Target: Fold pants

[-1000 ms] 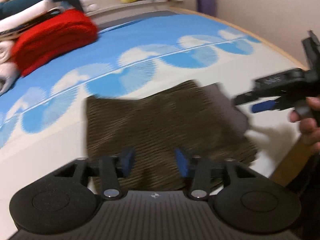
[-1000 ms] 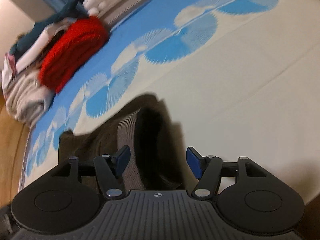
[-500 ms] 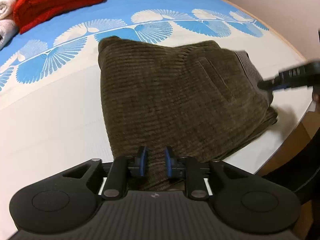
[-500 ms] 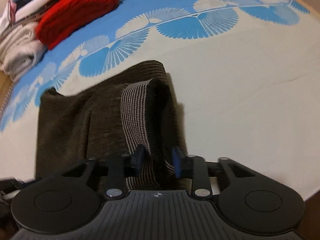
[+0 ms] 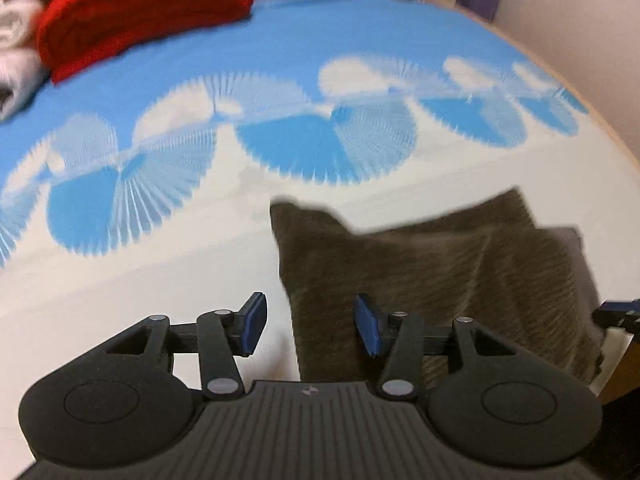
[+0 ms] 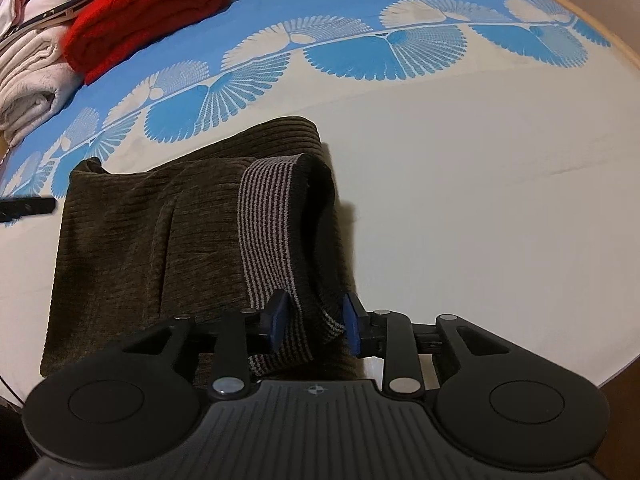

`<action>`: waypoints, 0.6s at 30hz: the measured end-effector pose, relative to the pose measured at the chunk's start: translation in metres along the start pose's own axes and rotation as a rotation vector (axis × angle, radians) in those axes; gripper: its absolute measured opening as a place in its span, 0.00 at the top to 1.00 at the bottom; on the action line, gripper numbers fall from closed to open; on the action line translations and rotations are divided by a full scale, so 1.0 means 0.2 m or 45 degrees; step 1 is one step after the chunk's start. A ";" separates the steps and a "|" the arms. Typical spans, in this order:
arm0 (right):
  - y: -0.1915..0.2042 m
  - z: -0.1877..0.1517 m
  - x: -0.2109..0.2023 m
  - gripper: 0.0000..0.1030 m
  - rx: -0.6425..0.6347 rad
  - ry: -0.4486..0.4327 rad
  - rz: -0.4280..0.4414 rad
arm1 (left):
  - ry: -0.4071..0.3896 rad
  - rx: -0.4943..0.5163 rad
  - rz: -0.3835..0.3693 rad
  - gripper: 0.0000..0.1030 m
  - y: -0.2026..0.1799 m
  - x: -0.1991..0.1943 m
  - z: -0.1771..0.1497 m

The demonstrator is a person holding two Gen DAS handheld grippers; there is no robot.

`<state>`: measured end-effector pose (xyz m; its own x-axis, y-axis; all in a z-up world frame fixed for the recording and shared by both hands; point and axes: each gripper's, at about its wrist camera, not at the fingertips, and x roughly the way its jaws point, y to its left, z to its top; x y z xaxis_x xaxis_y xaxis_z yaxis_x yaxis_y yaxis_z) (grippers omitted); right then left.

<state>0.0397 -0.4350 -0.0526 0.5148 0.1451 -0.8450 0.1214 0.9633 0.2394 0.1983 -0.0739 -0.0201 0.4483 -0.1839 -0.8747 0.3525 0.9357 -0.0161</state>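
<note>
The jaws of the left gripper (image 5: pixel 310 330) are opening, about half spread, and they grip nothing: the left edge of the pants (image 5: pixel 432 280) lies between the pads without touching either. The right gripper (image 6: pixel 314 324) has its jaws a little apart and also opening; the striped waistband (image 6: pixel 272 240) stands between them, and I cannot tell whether the pads press on it at all.

The pants, a brown corduroy pair, lie folded into a compact block on the bed sheet (image 6: pixel 480 220), on its pale part near the front edge. In the right wrist view they run from 9 o'clock to the centre, with the waistband curled up and gaping at the block's right end. In the left wrist view they fill the 4 o'clock quarter. A red knit (image 6: pixel 148 12) and pale towels (image 6: pixel 32 80) sit stacked far off at 10 to 11 o'clock, well apart from the work.

My reading is that the fold is nearly done and this is the let-go. To do it well, the right hand should lower the raised waistband flat before the pads part fully, then draw straight back so they do not drag the top layer. The left should clear the edge sideways, toward 9 o'clock, without catching the corner. A light press along the waistband would settle the block.
</note>
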 end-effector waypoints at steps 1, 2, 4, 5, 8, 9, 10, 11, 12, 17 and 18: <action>0.00 0.00 0.00 0.68 0.004 -0.001 0.000 | 0.021 0.001 0.000 0.47 0.00 0.02 0.01; 0.00 0.00 0.01 0.68 0.007 0.001 -0.002 | 0.024 0.000 -0.002 0.42 0.00 0.03 0.02; 0.02 0.01 0.01 0.68 -0.004 0.002 -0.012 | 0.014 -0.006 -0.010 0.36 0.01 0.05 0.04; 0.03 0.01 0.01 0.68 -0.017 0.000 -0.019 | 0.018 -0.012 -0.009 0.34 0.02 0.06 0.04; 0.04 0.01 0.02 0.68 -0.025 -0.002 -0.031 | 0.042 -0.055 -0.021 0.34 0.05 0.10 0.05; 0.04 0.01 0.02 0.68 -0.022 -0.001 -0.032 | 0.041 -0.066 -0.030 0.34 0.05 0.11 0.06; 0.04 0.01 0.02 0.68 -0.024 -0.001 -0.034 | 0.042 -0.070 -0.033 0.34 0.05 0.13 0.06; 0.05 0.01 0.02 0.68 -0.028 -0.001 -0.036 | 0.044 -0.077 -0.039 0.34 0.06 0.14 0.07; 0.05 0.01 0.03 0.68 -0.033 -0.001 -0.037 | 0.045 -0.092 -0.049 0.35 0.06 0.15 0.07; 0.04 0.01 0.02 0.68 -0.047 0.000 -0.026 | 0.099 -0.182 -0.132 0.66 0.13 0.25 0.07; 0.04 0.01 0.02 0.68 -0.048 0.000 -0.019 | 0.115 -0.210 -0.140 0.66 0.15 0.26 0.06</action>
<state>0.0444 -0.4265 -0.0533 0.5129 0.1305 -0.8485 0.0970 0.9733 0.2083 0.2428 -0.0603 -0.0607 0.3368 -0.2666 -0.9031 0.2523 0.9496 -0.1862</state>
